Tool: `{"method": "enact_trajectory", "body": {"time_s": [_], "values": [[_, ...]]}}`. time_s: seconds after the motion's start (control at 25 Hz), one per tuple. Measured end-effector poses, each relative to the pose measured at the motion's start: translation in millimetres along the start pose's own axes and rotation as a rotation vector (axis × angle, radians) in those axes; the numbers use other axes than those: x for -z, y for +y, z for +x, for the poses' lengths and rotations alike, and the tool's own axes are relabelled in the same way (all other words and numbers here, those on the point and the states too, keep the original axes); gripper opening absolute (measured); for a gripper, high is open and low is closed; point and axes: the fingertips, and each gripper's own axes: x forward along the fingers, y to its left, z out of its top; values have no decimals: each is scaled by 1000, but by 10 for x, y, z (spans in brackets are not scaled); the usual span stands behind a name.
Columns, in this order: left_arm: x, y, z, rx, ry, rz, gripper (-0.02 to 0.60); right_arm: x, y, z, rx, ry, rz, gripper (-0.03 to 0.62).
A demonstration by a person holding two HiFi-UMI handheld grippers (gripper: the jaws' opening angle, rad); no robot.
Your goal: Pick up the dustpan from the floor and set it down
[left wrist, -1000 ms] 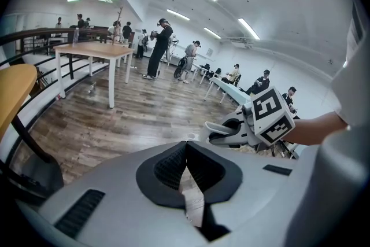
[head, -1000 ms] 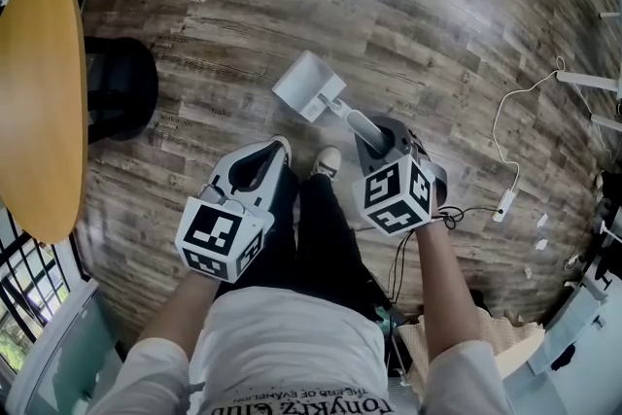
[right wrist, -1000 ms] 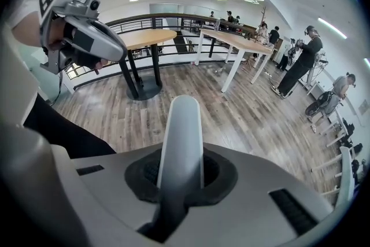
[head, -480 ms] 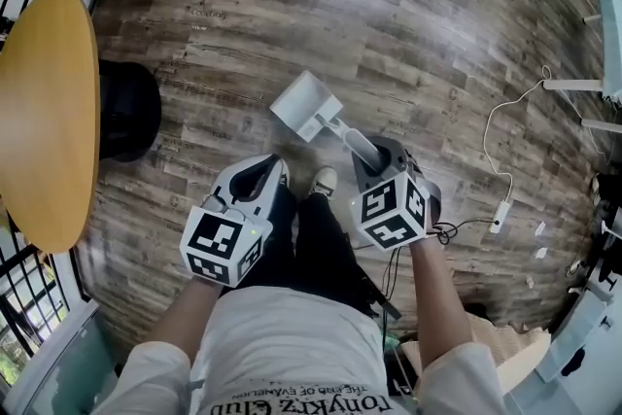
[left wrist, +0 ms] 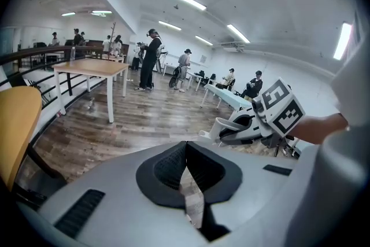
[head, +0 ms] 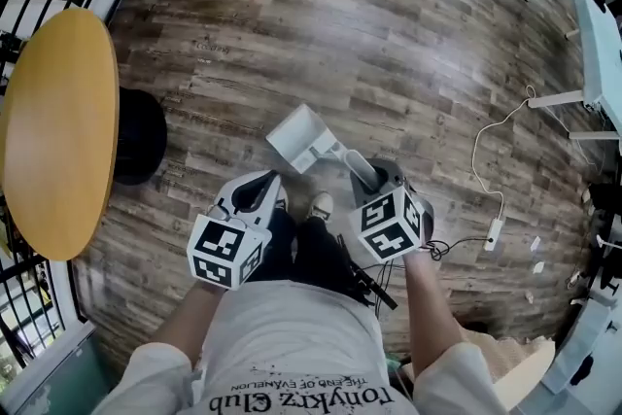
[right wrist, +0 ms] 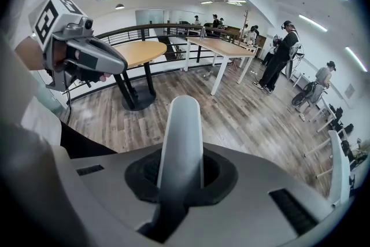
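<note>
1. Head view: the dustpan (head: 303, 137) sits to the right of the round yellow table (head: 53, 131), well apart from it. Its white pan points away from the person and its handle runs back into the right claw (head: 362, 172).
2. In the right gripper view the claw is narrowed onto the handle (right wrist: 180, 136), a pad pressing each side, so the handle sticks straight out along the jaws. Taking the slim handle rather than the broad pan probably suits the claw's small reach and keeps the scoop out in front.
3. The pan looks clear of the wooden floor (head: 437, 44), so I judge the pick-up done and the setting down still to come.
4. The left claw (left wrist: 186, 173) is closed on nothing: its pads meet at the tip, and a sliver of floor shows below. It hangs on the table side of the dustpan, over the person's shoe (head: 321, 206), apparently kept aside because one grip is enough.
5. Setting down calls for lowering until the pan's underside lies flat, then releasing. The pan's weight sits beyond the grip, so it could twist.
</note>
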Motion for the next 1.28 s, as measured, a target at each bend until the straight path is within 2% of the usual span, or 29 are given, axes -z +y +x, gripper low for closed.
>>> {"method": "enact_trajectory", "body": {"time_s": [0.68, 1.28], "values": [[-119, -488, -399, 64, -51, 90, 23, 62, 344, -710, 45, 16, 49, 55], [-316, -633, -480, 79, -84, 142, 23, 29, 389, -922, 53, 22, 73, 55]]}}
